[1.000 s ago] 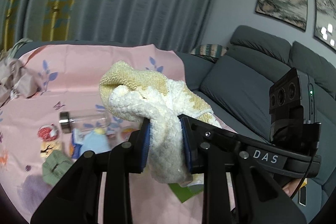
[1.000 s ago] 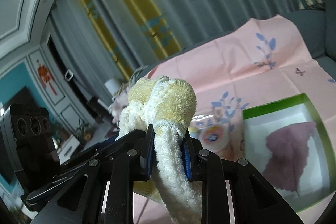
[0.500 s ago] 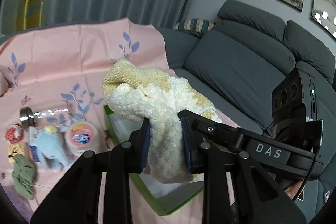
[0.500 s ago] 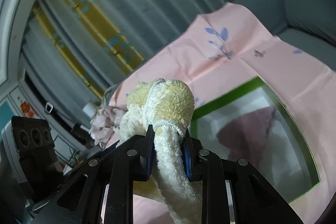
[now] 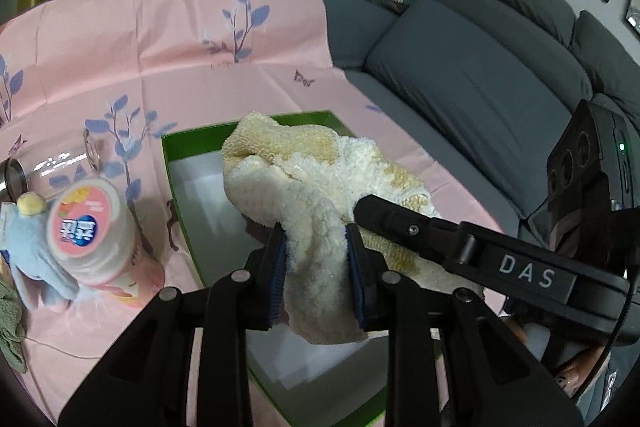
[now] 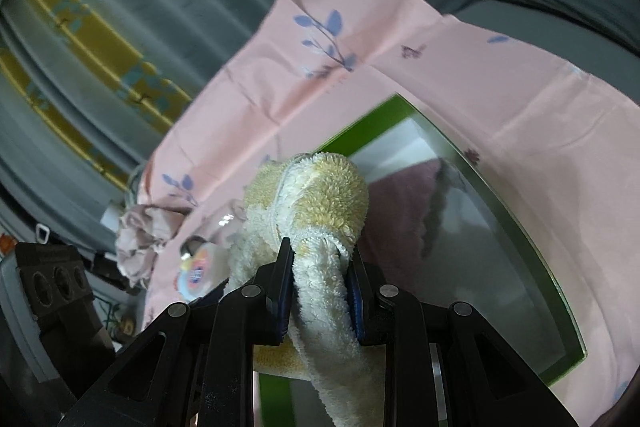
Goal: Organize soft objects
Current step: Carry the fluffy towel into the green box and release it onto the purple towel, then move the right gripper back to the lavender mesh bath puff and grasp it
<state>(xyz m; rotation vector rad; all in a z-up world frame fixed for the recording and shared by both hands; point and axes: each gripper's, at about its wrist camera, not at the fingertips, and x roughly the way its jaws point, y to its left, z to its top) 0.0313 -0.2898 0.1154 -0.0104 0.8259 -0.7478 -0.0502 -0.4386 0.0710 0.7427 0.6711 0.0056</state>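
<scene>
Currently each hand-held gripper is clenched on the same yellow-and-white towel: the left hand-held gripper pinches one bunched end, the right hand-held gripper the other, with the cloth slung over the green-rimmed box, where a mauve cloth already lies. Judged from this, letting go unevenly could leave the towel draped over the rim rather than inside. A trailing end might also brush the pink-lidded bottle and blue plush toy just beside the box on the pink sheet
</scene>
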